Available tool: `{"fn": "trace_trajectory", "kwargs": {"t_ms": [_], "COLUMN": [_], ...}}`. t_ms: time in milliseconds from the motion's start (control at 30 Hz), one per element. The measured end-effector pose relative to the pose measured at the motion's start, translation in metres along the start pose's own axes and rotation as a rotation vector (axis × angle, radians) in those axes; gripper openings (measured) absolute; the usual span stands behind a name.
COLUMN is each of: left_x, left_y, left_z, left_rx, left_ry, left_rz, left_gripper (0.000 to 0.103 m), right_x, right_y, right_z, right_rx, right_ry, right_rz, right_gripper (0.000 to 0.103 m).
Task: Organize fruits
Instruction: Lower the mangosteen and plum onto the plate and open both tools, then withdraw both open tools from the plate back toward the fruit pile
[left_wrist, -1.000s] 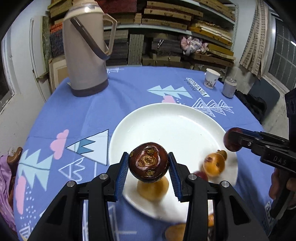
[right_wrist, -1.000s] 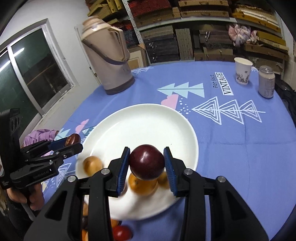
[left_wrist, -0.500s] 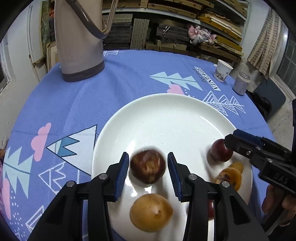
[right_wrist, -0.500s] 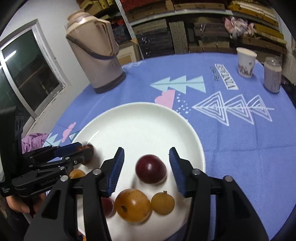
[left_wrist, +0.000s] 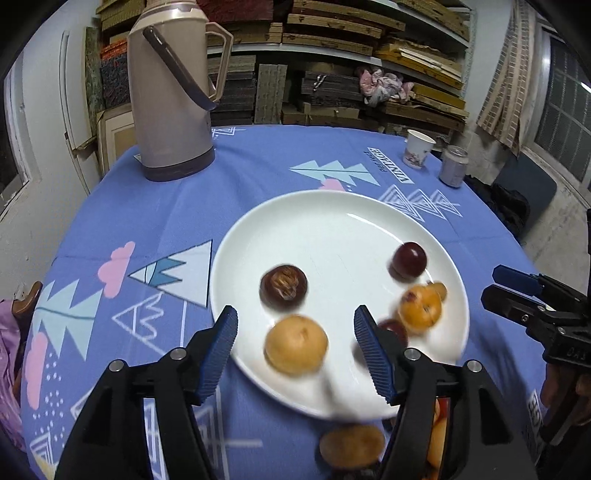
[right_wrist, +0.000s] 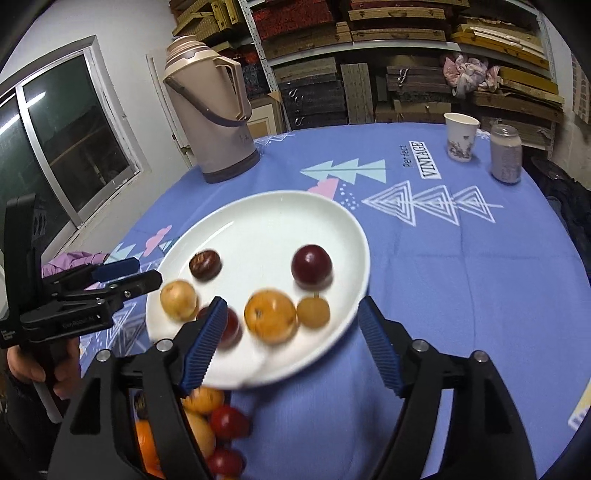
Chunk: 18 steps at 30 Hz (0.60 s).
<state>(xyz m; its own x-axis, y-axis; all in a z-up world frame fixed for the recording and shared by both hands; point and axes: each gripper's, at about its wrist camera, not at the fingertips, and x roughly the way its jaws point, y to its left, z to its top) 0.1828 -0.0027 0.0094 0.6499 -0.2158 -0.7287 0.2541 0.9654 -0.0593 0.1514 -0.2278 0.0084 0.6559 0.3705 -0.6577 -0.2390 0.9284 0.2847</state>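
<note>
A white plate (left_wrist: 332, 218) (right_wrist: 266, 218) on the blue tablecloth holds several fruits. A dark brown fruit (left_wrist: 283, 286) (right_wrist: 205, 264) lies free on it, and a dark red plum (left_wrist: 409, 259) (right_wrist: 311, 266) lies further right. Two yellow-orange fruits (left_wrist: 295, 344) (left_wrist: 421, 311) rest near the plate's front. My left gripper (left_wrist: 295, 341) hangs over the front rim, jaws opening, its pads touching nothing. My right gripper (right_wrist: 291, 341) also hangs over the front rim, jaws opening, holding nothing. More fruits (right_wrist: 210, 424) lie on the cloth below the plate, partly hidden by the fingers.
A tall beige thermos (left_wrist: 171, 88) (right_wrist: 212, 110) stands at the back left. A paper cup (right_wrist: 460, 136) and a can (right_wrist: 506, 153) stand at the back right. Shelves of stacked boards fill the background. A hand (right_wrist: 37, 373) holds the left gripper's handle.
Both grippers let go of their fruits onto the plate, opened and drew back toward the front rim. The brown fruit and the red plum now lie free.
</note>
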Motion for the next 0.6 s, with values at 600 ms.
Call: {"fn": "trace_trajectory", "kwargs": {"t_ms": [600], "left_x": [-0.047], "left_y": [-0.007], "left_z": [-0.068], "left_rx": [-0.009], "left_ry": [0.043], "left_rz": [-0.022], "left_gripper": [0.075], "right_x": [-0.082], "right_y": [0.027], "right_z": [-0.118], "right_rx": [-0.272], "right_ry": [0.047], "right_rz": [-0.019], "right_gripper": [0.088]}}
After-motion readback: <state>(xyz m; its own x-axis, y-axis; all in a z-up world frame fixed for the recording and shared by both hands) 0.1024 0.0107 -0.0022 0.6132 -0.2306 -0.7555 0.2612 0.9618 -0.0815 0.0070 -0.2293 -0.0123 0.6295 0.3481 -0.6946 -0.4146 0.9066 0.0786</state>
